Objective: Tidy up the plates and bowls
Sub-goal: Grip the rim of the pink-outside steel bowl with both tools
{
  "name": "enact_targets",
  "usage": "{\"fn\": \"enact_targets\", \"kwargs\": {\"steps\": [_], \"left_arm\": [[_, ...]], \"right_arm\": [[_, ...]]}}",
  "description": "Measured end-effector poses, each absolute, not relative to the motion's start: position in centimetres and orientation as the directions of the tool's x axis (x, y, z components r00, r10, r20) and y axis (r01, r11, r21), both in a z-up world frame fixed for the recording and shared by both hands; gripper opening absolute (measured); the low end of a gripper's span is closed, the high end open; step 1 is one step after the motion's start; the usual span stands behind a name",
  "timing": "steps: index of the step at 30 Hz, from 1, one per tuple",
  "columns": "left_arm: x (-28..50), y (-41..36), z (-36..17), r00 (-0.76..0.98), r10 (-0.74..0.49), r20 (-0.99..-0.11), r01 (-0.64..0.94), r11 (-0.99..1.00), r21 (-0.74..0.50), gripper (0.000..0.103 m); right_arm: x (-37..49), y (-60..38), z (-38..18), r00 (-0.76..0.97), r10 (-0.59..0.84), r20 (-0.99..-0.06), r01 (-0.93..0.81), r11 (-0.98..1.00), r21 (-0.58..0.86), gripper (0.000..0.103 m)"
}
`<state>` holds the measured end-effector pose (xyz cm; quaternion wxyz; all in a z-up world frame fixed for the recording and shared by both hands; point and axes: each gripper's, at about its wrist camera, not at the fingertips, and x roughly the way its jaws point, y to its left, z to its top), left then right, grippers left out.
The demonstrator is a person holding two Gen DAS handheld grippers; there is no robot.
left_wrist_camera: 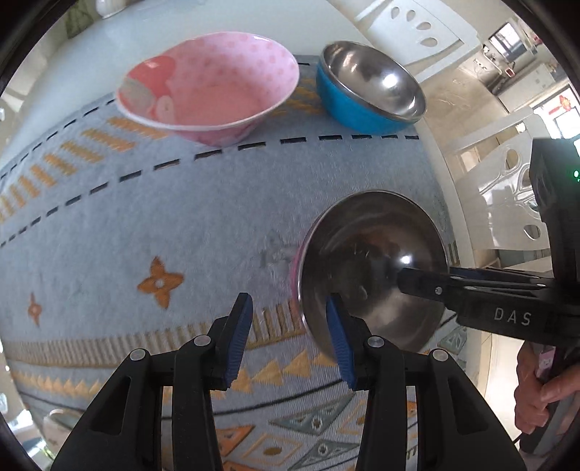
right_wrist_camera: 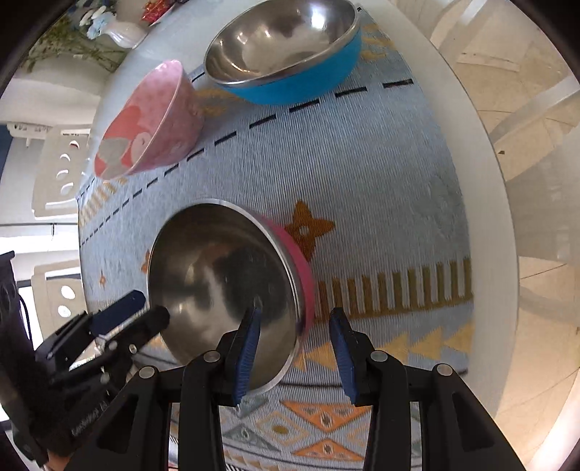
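Observation:
A steel bowl with a pink outside (left_wrist_camera: pixel 369 268) (right_wrist_camera: pixel 224 286) sits on the patterned blue mat near the table's edge. My left gripper (left_wrist_camera: pixel 290 340) is open, its right finger at the bowl's near rim. My right gripper (right_wrist_camera: pixel 295 351) is open, with the bowl's right rim between its blue pads; it also reaches in from the right in the left wrist view (left_wrist_camera: pixel 427 286). A pink dotted bowl (left_wrist_camera: pixel 210 83) (right_wrist_camera: pixel 148 123) and a blue steel bowl (left_wrist_camera: pixel 369 87) (right_wrist_camera: pixel 286 50) stand side by side at the far end of the mat.
The mat (left_wrist_camera: pixel 181 217) (right_wrist_camera: pixel 362 174) covers a white table whose rim (right_wrist_camera: pixel 485 188) runs close on the right. White chairs (left_wrist_camera: pixel 507 174) stand beyond it. A white vase with flowers (right_wrist_camera: pixel 119 29) is at the far left. The left gripper shows at lower left in the right wrist view (right_wrist_camera: pixel 108 326).

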<state>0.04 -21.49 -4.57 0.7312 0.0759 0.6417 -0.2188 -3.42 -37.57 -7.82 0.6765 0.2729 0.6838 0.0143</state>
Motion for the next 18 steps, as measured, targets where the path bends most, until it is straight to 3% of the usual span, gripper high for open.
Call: {"fn": "enact_targets", "kwargs": {"steps": [5, 8, 10, 16, 18], "left_arm": [[0.2, -22.4, -6.0, 0.057, -0.226, -0.972, 0.43, 0.885, -0.18, 0.029], [0.5, -22.6, -6.9, 0.073, -0.164, -0.984, 0.411, 0.904, -0.121, 0.028], [0.9, -22.0, -7.2, 0.052, -0.193, -0.98, 0.37, 0.915, -0.16, 0.023], [0.5, -22.0, -6.5, 0.067, -0.219, -0.973, 0.376, 0.909, -0.179, 0.011], [0.2, -22.4, -6.0, 0.077, -0.221, -0.972, 0.395, 0.902, -0.174, 0.011]], "right_arm": [[-2.4, -37.0, -9.4, 0.037, 0.402, -0.915, 0.365, 0.847, 0.386, 0.038], [-2.3, -37.1, -9.8, 0.042, 0.401, -0.915, 0.379, 0.841, 0.386, 0.035], [-2.3, -37.3, -10.1, 0.045, 0.417, -0.908, 0.387, 0.83, 0.401, 0.034], [-2.7, -37.8, -10.0, 0.056, 0.446, -0.893, 0.396, 0.811, 0.43, 0.016], [-2.8, -38.1, -9.6, 0.054, 0.437, -0.898, 0.384, 0.821, 0.422, 0.014]]}}
